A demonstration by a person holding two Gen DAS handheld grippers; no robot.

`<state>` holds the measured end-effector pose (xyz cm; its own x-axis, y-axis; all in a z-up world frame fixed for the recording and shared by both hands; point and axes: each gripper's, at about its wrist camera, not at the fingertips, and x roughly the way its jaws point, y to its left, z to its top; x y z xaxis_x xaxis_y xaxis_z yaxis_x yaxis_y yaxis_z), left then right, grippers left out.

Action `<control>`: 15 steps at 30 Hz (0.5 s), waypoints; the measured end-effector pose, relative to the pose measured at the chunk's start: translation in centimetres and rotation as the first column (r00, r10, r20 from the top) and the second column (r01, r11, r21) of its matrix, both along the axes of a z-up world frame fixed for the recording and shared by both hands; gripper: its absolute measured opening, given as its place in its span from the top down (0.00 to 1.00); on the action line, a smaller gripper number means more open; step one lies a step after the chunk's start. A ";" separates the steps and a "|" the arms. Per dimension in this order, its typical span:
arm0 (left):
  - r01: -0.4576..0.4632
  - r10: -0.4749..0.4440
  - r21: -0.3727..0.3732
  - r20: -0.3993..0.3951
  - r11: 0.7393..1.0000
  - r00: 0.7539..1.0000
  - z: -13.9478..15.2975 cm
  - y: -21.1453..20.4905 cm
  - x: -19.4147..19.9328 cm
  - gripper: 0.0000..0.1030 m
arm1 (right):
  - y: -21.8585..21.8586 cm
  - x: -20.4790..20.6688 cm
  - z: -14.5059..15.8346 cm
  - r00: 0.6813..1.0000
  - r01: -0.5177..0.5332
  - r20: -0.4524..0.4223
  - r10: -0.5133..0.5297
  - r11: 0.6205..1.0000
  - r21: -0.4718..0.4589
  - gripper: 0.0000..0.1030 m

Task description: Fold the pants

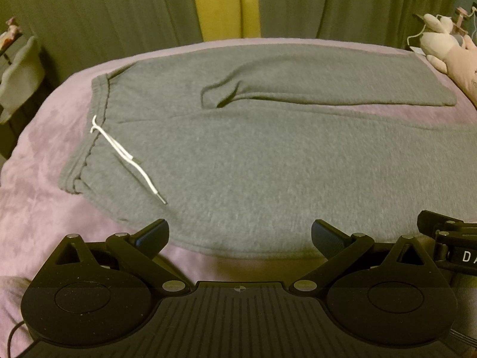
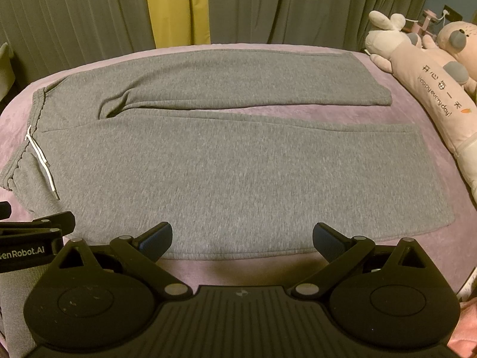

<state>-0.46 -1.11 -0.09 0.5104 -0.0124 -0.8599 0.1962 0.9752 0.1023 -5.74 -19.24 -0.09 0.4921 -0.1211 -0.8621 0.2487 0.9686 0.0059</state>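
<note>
Grey sweatpants lie flat on a pink blanket, waistband to the left, both legs stretched to the right, a gap between them. They also show in the right wrist view. A white drawstring trails from the waistband; it also shows in the right wrist view. My left gripper is open and empty, hovering over the near leg's front edge. My right gripper is open and empty over the same edge, further right. Part of the right gripper shows at the left wrist view's right edge.
The pink blanket covers the bed. Plush toys lie along the right side beyond the leg hems. Grey and yellow curtains hang behind the bed. A pale object stands at the far left.
</note>
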 end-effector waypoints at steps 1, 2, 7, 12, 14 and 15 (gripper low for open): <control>0.001 -0.001 0.000 -0.001 1.000 1.000 0.0 0.0 0.0 0.00 | 0.0 0.0 0.0 1.000 0.001 -0.001 -0.001 1.000 0.000 0.02; 0.002 -0.002 0.000 -0.001 1.000 1.000 0.0 -0.1 0.0 0.00 | 0.0 0.1 0.0 1.000 0.001 -0.002 -0.001 1.000 0.000 0.02; 0.005 -0.005 0.001 -0.003 1.000 1.000 -0.1 -0.1 0.0 0.00 | 0.0 0.2 0.0 1.000 0.001 -0.003 -0.001 1.000 0.000 0.02; 0.005 -0.005 -0.001 -0.007 1.000 1.000 -0.1 -0.1 0.1 0.00 | 0.0 0.3 -0.1 1.000 0.000 -0.006 0.000 1.000 0.000 0.02; 0.005 -0.005 -0.004 -0.008 1.000 1.000 -0.1 0.0 0.2 0.00 | 0.0 0.2 -0.1 1.000 0.001 -0.006 -0.001 1.000 -0.001 0.02; 0.006 -0.006 -0.005 -0.008 1.000 1.000 -0.1 0.0 0.2 0.00 | 0.0 0.3 -0.1 1.000 0.001 -0.006 -0.001 1.000 -0.002 0.02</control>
<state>-0.24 -1.08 -0.20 0.5033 -0.0192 -0.8639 0.2024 0.9746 0.0963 -5.47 -19.28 -0.17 0.4867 -0.1230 -0.8649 0.2496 0.9683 0.0028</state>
